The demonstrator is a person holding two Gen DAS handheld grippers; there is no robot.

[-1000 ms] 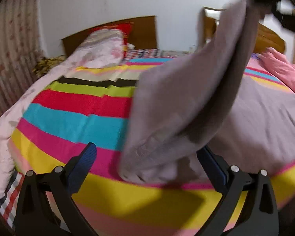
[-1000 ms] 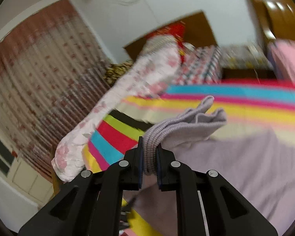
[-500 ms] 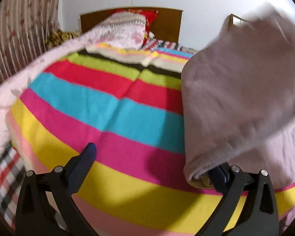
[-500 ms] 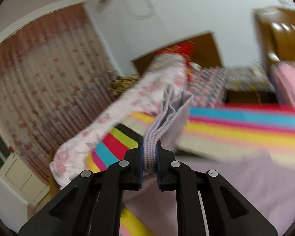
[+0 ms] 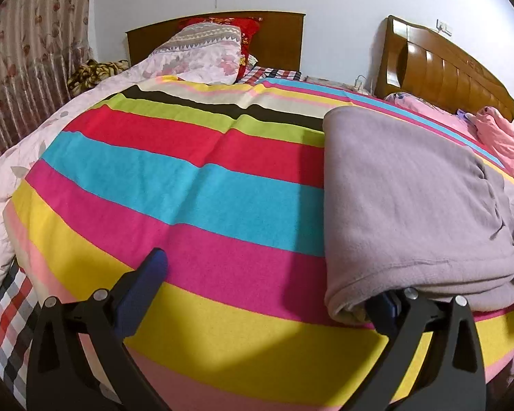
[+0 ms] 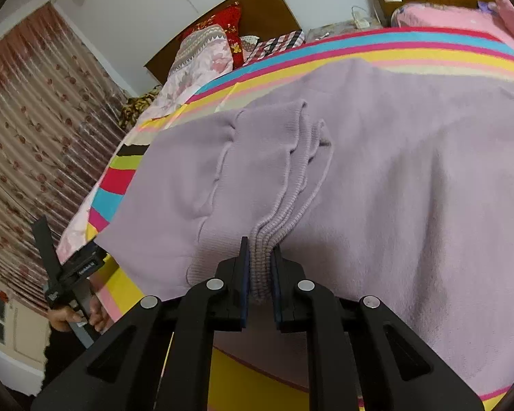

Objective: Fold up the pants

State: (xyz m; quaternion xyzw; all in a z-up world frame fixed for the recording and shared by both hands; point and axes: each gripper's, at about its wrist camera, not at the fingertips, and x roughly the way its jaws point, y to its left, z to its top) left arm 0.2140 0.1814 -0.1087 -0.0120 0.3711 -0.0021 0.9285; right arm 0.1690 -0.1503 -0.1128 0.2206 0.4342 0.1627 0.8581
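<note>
The lilac fleece pants (image 5: 407, 198) lie folded over on the striped blanket (image 5: 188, 185), at the right of the left wrist view. My left gripper (image 5: 270, 284) is open and empty; its right finger (image 5: 387, 308) sits under the fold's near edge. In the right wrist view the pants (image 6: 377, 178) spread flat across the bed. My right gripper (image 6: 259, 267) is shut on the bunched ribbed waistband (image 6: 274, 219), low over the lower layer. The left gripper (image 6: 72, 267) and the hand holding it show at the far left.
The striped blanket covers the bed (image 6: 394, 48). A floral quilt (image 5: 13, 171) and pillows (image 5: 202, 51) lie at the left and back. A pink quilt (image 5: 503, 144) lies at the right. Wooden headboards (image 5: 438, 68) stand against the wall. Curtains (image 6: 27, 130) hang left.
My right gripper carried the waistband over and down, so the raised pants now lie folded flat on themselves. The left gripper stayed open at the fold edge.
</note>
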